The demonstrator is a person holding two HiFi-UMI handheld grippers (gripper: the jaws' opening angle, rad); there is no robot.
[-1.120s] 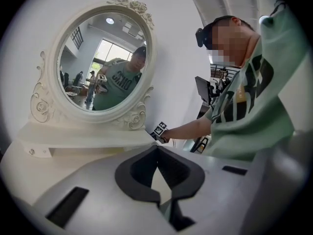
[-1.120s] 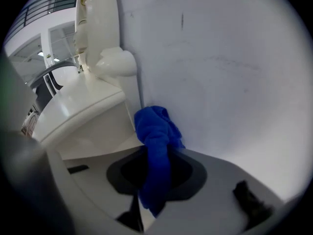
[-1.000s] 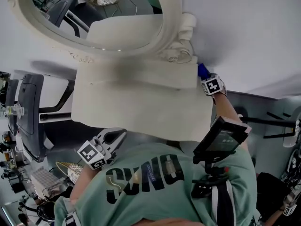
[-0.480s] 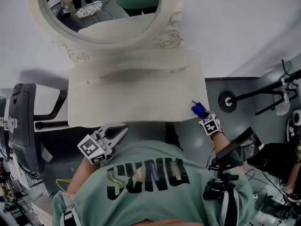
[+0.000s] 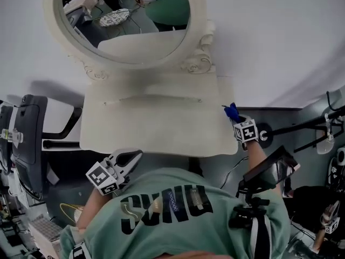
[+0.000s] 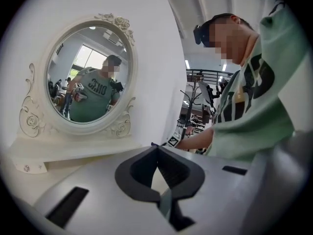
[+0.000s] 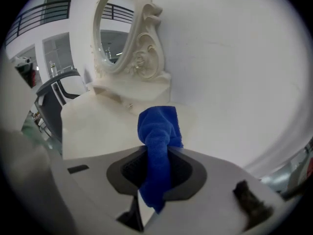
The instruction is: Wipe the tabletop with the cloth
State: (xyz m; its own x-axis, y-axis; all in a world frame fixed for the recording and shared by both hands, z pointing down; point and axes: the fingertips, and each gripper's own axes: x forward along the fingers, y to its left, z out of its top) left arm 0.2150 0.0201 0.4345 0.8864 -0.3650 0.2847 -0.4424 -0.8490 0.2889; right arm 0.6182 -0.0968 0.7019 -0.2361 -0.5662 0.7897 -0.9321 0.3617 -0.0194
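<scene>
The white tabletop of a dressing table lies below me. My right gripper is at the table's right edge, about midway back, shut on a blue cloth. In the right gripper view the cloth sticks out of the closed jaws as a bunched roll over the tabletop. Whether it touches the surface I cannot tell. My left gripper hovers at the table's front edge, left of centre. Its jaws meet at the tips, with nothing between them.
An oval mirror in an ornate white frame stands at the back of the table against the white wall. A black chair is to the left. Black stands and clutter fill the grey floor on the right.
The right gripper carried the cloth from the back right corner by the mirror base forward along the right edge, then a little back. The left gripper stayed at the front edge.
</scene>
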